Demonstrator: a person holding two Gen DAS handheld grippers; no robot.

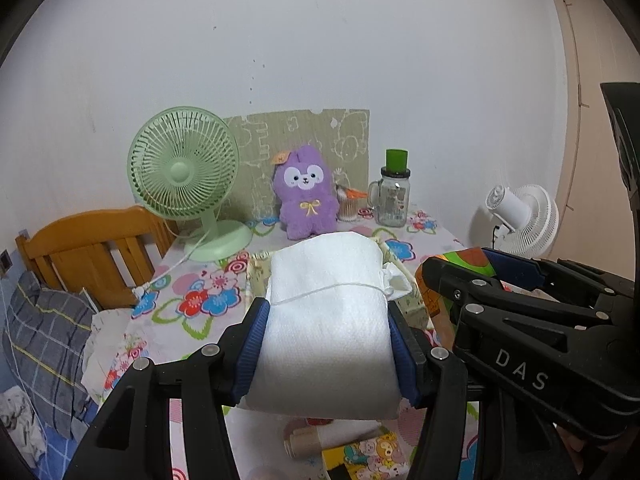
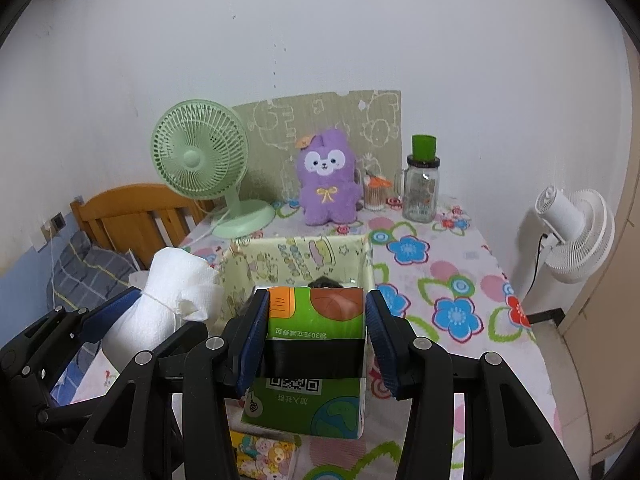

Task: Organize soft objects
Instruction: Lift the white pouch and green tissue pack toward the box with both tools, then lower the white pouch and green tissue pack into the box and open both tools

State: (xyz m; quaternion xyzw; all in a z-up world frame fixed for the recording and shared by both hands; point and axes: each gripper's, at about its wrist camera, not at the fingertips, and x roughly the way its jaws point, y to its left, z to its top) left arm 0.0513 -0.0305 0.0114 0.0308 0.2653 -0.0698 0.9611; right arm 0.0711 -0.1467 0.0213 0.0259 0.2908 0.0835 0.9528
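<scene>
My left gripper (image 1: pixel 327 312) is shut on a white soft paper bundle (image 1: pixel 328 340) tied with string, held above the floral table. Beside it, my right gripper (image 2: pixel 317 300) is shut on a green tissue pack (image 2: pixel 316 316) with a black band. Both sit just in front of an open pale yellow fabric box (image 2: pixel 300 260); something dark lies inside it. In the right wrist view the left gripper (image 2: pixel 156 312) and the bundle (image 2: pixel 176 272) are at the left. In the left wrist view the right gripper (image 1: pixel 456 262) and the pack (image 1: pixel 472 258) are at the right. A purple plush (image 2: pixel 328 178) stands at the back.
A green desk fan (image 2: pixel 200 160), a cup of cotton swabs (image 2: pixel 374 194) and a glass jar with a green lid (image 2: pixel 422 184) line the back by the wall. A white floor fan (image 2: pixel 576 232) stands right of the table, a wooden headboard (image 1: pixel 92 248) left. A cartoon-printed pack (image 2: pixel 260 452) lies under the grippers.
</scene>
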